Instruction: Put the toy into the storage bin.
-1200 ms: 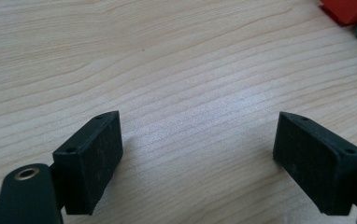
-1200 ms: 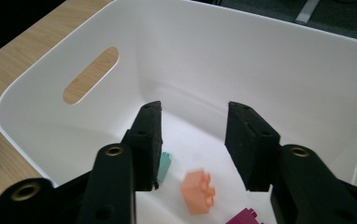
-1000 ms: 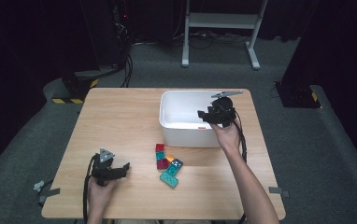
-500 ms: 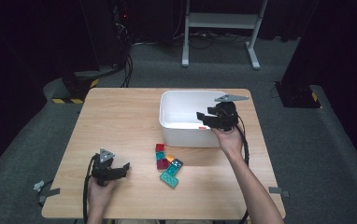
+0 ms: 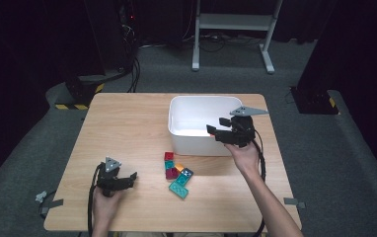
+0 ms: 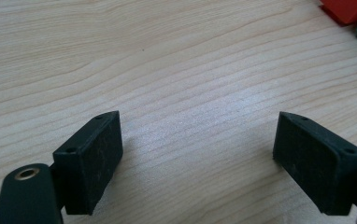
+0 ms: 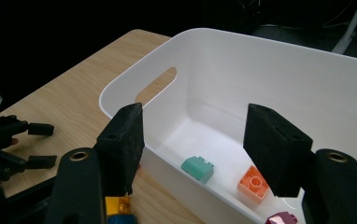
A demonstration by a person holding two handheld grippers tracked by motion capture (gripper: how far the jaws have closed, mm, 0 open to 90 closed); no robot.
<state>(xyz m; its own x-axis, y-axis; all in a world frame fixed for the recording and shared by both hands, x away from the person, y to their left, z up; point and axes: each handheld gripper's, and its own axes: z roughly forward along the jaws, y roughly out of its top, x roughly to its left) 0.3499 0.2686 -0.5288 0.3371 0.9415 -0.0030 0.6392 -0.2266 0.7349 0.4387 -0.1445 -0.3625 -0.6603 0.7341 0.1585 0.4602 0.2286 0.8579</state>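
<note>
The white plastic bin (image 5: 196, 129) is smooth, with round corners and a cut-out handle slot in its end wall. It sits on the far right part of the wooden surface (image 5: 127, 133), which is pale with wavy grain lines. In the right gripper view, three small studded toy bricks lie on the bin floor — a mint green brick (image 7: 198, 168), an orange brick (image 7: 253, 183) and a dark pink brick (image 7: 282, 218). The right tool (image 5: 219, 132) hangs over the near edge of the bin. Its two black, blocky jaws have just been opening and stand wide apart, with nothing between them. In front of the bin, a little pile of bricks (image 5: 177, 173) lies on the surface in red, green, orange, dark red and teal — I cannot count them for sure. The left tool (image 5: 129, 178) rests near the front left of the surface, well apart from the pile, with its jaws wide and bare wood between them. The room is dark, with a grey carpet floor (image 5: 334, 163), black cables and a white metal stand (image 5: 236, 22) at the back.
</note>
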